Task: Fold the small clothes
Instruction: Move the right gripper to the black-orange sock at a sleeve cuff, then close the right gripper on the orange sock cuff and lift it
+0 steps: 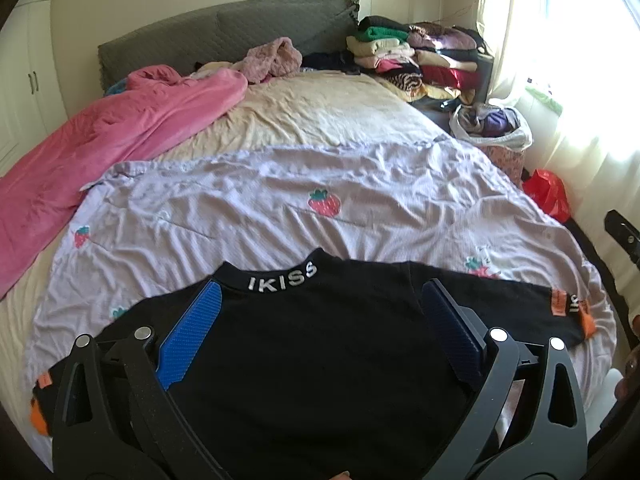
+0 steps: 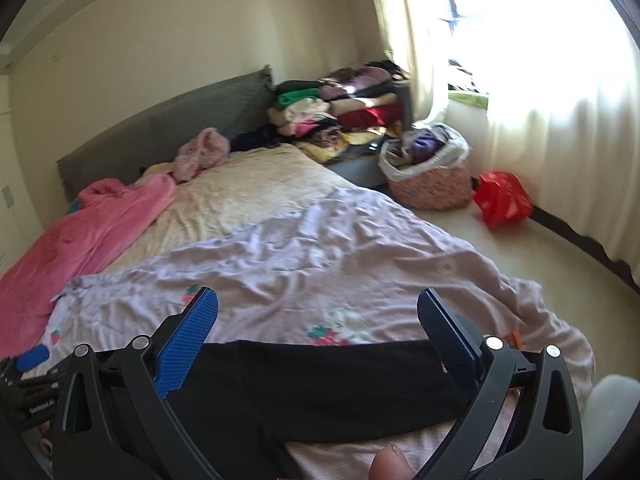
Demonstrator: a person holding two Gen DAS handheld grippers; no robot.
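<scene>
In the left wrist view, the left gripper (image 1: pixel 320 320) hovers with its jaws spread wide and nothing between them, directly above the black shirt (image 1: pixel 312 360). The shirt lies flat on the strawberry-print sheet (image 1: pixel 280 200), collar lettered "IKISS" pointing toward the headboard (image 1: pixel 224 28), one sleeve with orange tags (image 1: pixel 568 308) reaching toward the window side. Risk: a pinch taken mid-body is likely to gather the sheet beneath along with the shirt, because both layers are thin and lie in contact. In the right wrist view, the right gripper (image 2: pixel 318 334) is likewise released and empty, positioned over the shirt's sleeve on the window side of the collar; a fingertip (image 2: pixel 390 462) shows at the lower edge. Risk: the sleeve end lies near the bed edge, so a poorly placed pull could drag it off. The fabric appears matte, soft and mostly smooth, and the sheet around it is heavily wrinkled.
</scene>
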